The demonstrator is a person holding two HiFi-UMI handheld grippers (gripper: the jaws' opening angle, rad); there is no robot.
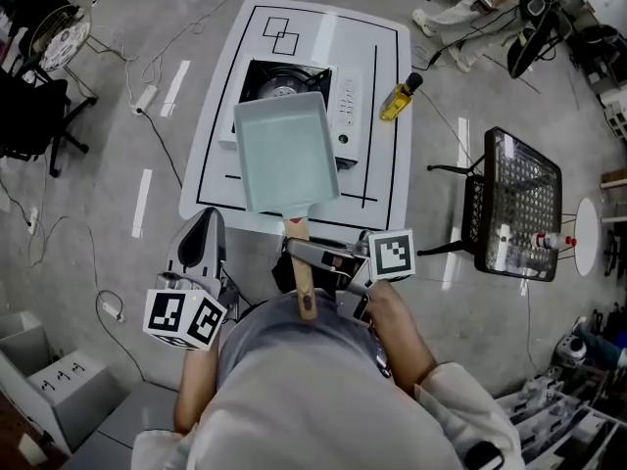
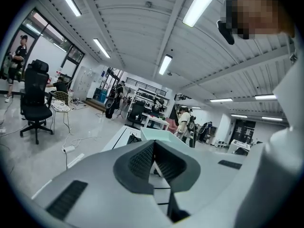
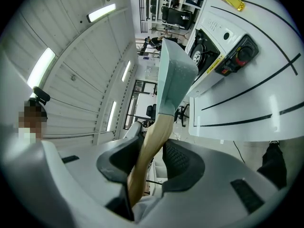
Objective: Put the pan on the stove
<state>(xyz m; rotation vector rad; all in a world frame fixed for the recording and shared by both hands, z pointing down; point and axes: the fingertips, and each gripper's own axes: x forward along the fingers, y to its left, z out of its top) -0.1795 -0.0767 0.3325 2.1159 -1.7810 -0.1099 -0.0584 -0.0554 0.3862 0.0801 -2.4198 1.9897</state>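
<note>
A pale teal rectangular pan (image 1: 285,151) with a wooden handle (image 1: 302,267) hangs over the front half of the white portable gas stove (image 1: 345,106) on the white table (image 1: 387,179). My right gripper (image 1: 306,255) is shut on the handle near the table's front edge. In the right gripper view the handle (image 3: 152,141) runs between the pads of the right gripper (image 3: 149,156), and the pan (image 3: 173,75) stands beside the stove (image 3: 223,46). My left gripper (image 1: 208,221) hovers left of the handle, off the table's front left corner. The left gripper (image 2: 153,158) is shut and holds nothing.
A yellow and black tool (image 1: 400,98) lies at the table's right edge. A black mesh chair (image 1: 516,204) stands to the right, and an office chair (image 1: 29,116) to the left. Cables (image 1: 147,96) cross the floor. A seated person (image 1: 470,13) is at the far right.
</note>
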